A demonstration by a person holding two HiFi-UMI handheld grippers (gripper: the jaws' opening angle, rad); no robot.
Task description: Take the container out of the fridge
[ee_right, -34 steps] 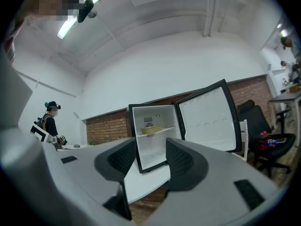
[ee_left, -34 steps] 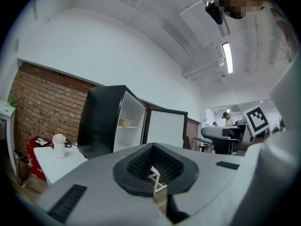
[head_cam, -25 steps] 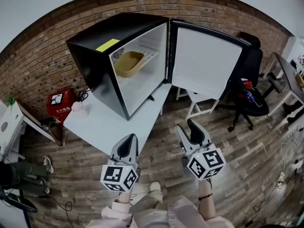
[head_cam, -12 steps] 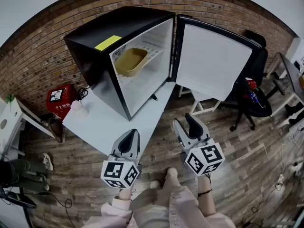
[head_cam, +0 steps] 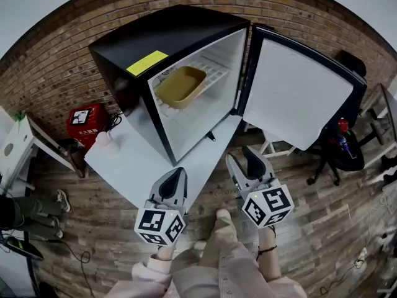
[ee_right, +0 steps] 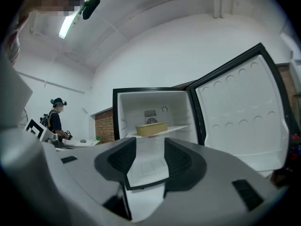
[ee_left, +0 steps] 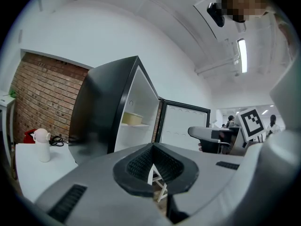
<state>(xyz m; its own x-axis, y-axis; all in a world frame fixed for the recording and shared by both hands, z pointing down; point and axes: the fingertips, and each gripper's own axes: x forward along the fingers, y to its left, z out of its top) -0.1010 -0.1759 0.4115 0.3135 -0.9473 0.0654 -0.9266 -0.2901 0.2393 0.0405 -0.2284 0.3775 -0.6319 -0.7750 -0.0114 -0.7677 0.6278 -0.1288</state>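
A tan container (head_cam: 180, 86) sits on the wire shelf inside a black mini fridge (head_cam: 149, 39), whose door (head_cam: 304, 95) stands wide open to the right. The container also shows in the left gripper view (ee_left: 132, 118) and the right gripper view (ee_right: 151, 128). My left gripper (head_cam: 174, 180) hovers at the near edge of the white table (head_cam: 139, 163), well short of the fridge; its jaws meet at the tips (ee_left: 153, 146) and hold nothing. My right gripper (head_cam: 247, 161) hangs over the floor in front of the fridge opening, jaws apart and empty (ee_right: 150, 160).
A small white bottle (head_cam: 103, 141) stands on the table left of the fridge. On the floor are a red box (head_cam: 83, 124), a white stool (head_cam: 271, 146) under the door, and a black office chair (head_cam: 340, 146). Another white table (head_cam: 17, 155) is at far left.
The fridge now appears larger and further right in the head view. Both grippers have edged forward toward the table. Their jaws stand as before.
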